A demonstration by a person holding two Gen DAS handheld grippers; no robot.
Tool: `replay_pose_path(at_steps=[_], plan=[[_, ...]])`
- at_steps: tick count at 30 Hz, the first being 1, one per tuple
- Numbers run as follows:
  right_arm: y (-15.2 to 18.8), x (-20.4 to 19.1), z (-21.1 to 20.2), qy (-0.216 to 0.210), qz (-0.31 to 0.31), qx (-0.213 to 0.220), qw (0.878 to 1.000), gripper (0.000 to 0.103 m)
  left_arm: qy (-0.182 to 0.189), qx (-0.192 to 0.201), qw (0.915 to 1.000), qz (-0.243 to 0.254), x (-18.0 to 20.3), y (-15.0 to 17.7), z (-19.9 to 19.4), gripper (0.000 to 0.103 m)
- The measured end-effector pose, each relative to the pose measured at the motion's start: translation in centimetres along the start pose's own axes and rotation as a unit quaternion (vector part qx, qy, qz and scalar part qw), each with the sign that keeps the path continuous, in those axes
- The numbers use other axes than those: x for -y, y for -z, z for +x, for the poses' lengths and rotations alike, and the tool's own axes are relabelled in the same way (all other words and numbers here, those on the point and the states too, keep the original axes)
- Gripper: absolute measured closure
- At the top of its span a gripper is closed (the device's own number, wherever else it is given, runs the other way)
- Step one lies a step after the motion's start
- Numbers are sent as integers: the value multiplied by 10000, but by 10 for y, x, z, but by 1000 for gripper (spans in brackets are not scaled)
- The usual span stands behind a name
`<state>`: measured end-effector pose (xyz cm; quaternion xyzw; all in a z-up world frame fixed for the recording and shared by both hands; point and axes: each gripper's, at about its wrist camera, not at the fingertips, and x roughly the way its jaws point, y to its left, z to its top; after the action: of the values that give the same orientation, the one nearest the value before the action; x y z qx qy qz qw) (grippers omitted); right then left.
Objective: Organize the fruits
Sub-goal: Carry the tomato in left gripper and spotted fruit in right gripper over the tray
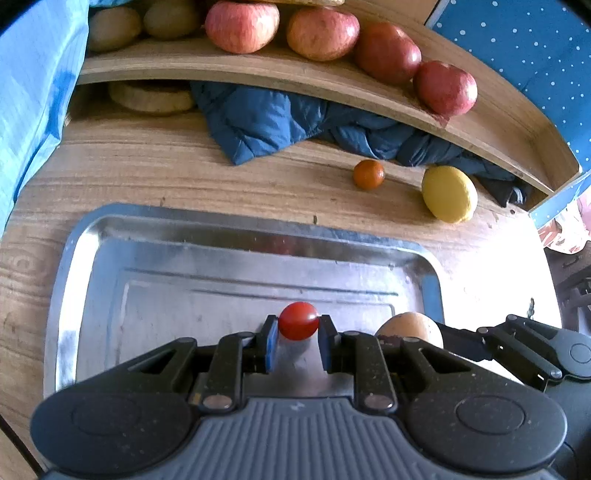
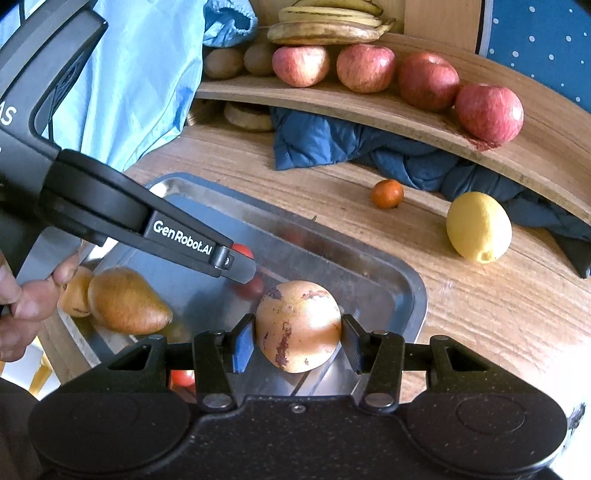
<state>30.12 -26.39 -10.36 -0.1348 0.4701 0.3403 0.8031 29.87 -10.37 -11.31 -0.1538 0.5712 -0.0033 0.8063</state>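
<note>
- While both grippers hung over the metal tray (image 1: 92,258), I noted the left gripper (image 1: 297,334) clamped on a cherry tomato (image 1: 298,320), blue pads pressed against its two sides, the fruit held clear above the tray floor.
- Right gripper (image 2: 298,338) was closed on a russet-marked pear (image 2: 297,325), one pad on each flank, over the tray's near right corner.
- Two more brown pears (image 2: 127,301) lay at the tray's left end, touching each other; another tomato (image 2: 182,377) showed partly behind the right gripper's linkage.
- A hand (image 2: 22,306) held the left gripper's handle at the left edge of the right wrist view.
- On the wooden table (image 1: 147,166) beyond the tray sat a small orange fruit (image 1: 368,174) and a lemon (image 1: 448,194), near each other but apart.
- Behind them a blue quilted cloth (image 1: 266,122) was bunched under a wooden shelf (image 1: 258,70).
- Four red apples (image 2: 365,67) stood in a row on that shelf, kiwis (image 2: 223,62) to their left, bananas (image 2: 328,26) behind.
</note>
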Motion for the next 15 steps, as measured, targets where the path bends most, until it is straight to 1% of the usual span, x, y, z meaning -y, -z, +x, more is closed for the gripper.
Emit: replay_pose_path(at_steps=[15], plan=[[15,-4,-8,19,-14,-108,9999,52,-14,-62,10000,-17,5,17,-5,79]])
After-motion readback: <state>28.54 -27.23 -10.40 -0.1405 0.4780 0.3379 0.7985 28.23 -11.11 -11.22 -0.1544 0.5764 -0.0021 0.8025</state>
